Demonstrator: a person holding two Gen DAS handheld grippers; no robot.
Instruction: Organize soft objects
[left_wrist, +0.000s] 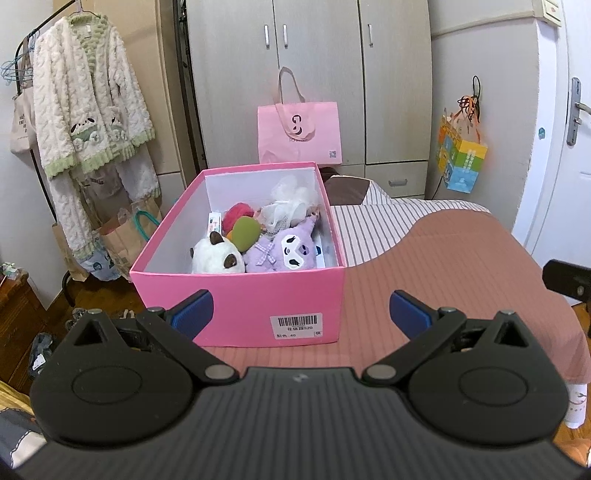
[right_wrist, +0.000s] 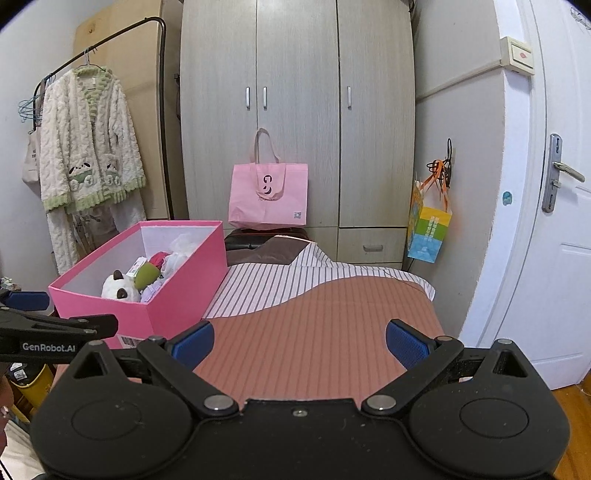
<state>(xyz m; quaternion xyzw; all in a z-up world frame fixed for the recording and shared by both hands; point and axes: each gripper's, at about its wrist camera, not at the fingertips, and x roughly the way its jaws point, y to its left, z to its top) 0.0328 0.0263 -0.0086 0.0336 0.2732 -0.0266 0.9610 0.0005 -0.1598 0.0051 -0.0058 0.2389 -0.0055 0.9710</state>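
A pink box (left_wrist: 240, 295) stands on the striped cloth surface (left_wrist: 443, 266) and holds soft toys: a white panda plush (left_wrist: 218, 256), a purple plush (left_wrist: 284, 251), a green and orange piece (left_wrist: 245, 230), a red ball (left_wrist: 238, 214) and a white mesh puff (left_wrist: 291, 201). My left gripper (left_wrist: 301, 314) is open and empty, just in front of the box. In the right wrist view the box (right_wrist: 177, 295) is at the left, and my right gripper (right_wrist: 299, 345) is open and empty over the cloth (right_wrist: 332, 321).
A pink tote bag (left_wrist: 299, 133) stands behind the box against the wardrobe (left_wrist: 314, 74). A fluffy robe (left_wrist: 88, 110) hangs on a rack at the left. A colourful paper bag (left_wrist: 460, 162) hangs on the wall near the white door (right_wrist: 554, 221). Paper bags (left_wrist: 122, 240) sit on the floor.
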